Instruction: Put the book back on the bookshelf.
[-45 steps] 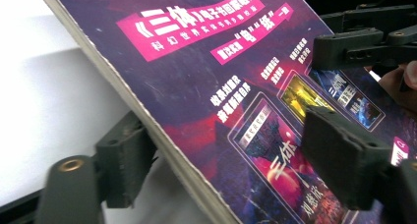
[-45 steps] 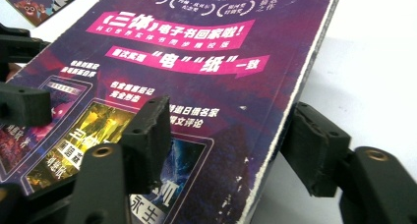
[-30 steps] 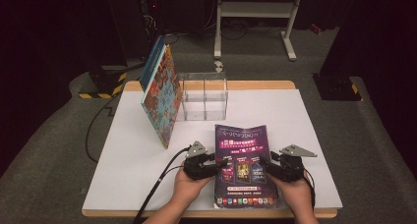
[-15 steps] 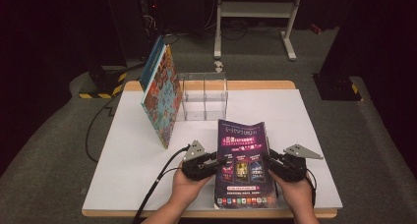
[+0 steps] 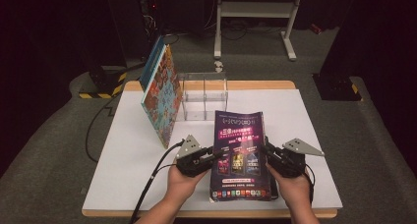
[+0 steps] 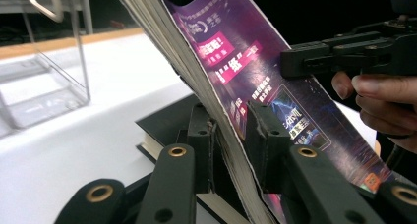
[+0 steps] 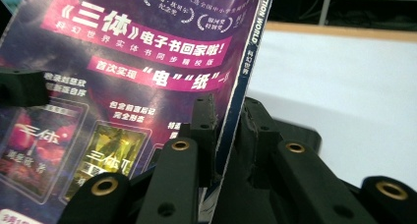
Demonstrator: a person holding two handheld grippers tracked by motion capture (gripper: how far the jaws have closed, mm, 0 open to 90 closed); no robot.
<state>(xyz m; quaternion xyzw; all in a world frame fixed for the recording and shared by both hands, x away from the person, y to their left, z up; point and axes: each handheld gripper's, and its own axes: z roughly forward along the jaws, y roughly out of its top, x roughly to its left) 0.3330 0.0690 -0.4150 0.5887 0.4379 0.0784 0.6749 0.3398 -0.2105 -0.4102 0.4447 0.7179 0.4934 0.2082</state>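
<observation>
mostly the purple magazine (image 5: 237, 155) hides a black book (image 6: 167, 123) lying under it on the white table (image 5: 128, 155); just a dark corner peeks out. glossy and floppy, the cover bows upward near the front edge. the left gripper (image 5: 212, 154) has just been closing and pinches the rough page edge, while the right gripper (image 5: 265, 150) clamps the spine side. beyond stands a clear plastic box (image 5: 204, 96), its top cut off in the left gripper view.

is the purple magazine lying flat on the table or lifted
Lifted. The purple magazine is pinched at both side edges by the left tongs and right tongs, its far end tilted up off the table.
</observation>
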